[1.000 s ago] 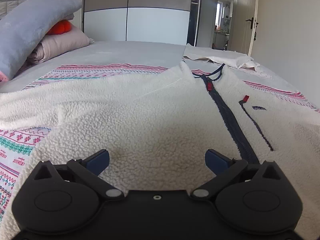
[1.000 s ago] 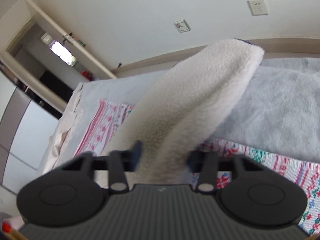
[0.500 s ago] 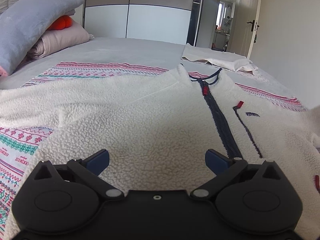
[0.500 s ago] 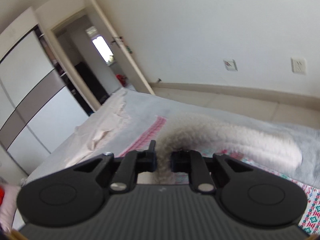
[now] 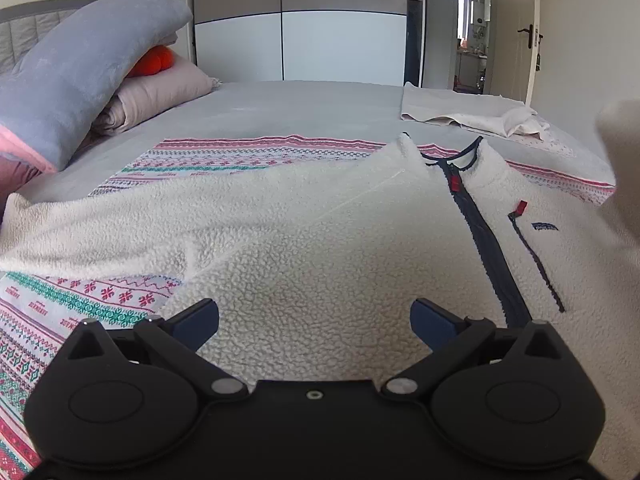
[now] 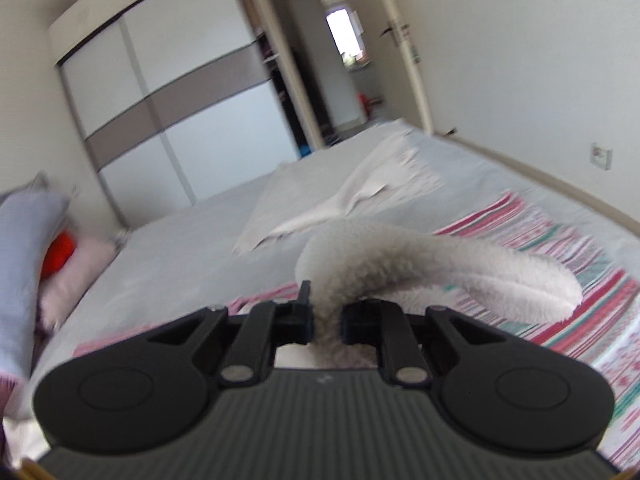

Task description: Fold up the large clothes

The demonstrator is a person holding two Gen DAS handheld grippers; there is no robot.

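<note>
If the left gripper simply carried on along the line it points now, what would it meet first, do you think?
Most likely the white fleece jacket: the left gripper, jaws open and empty, points down at its front panel, beside the dark zipper. How much gap remains is unclear.

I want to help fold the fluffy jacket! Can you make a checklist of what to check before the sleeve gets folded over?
1. Right gripper pinching the sleeve: ok, fingers shut on it.
2. Sleeve lifted off the bed: ok, it arches in the air.
3. Jacket lying flat, front up: ok, zipper shows.
4. Left gripper free: ok, open above the jacket, holding nothing.
5. Other sleeve spread out: ok, lying flat on the left.
6. Hem smooth: cannot tell, hidden behind the left gripper.
</note>
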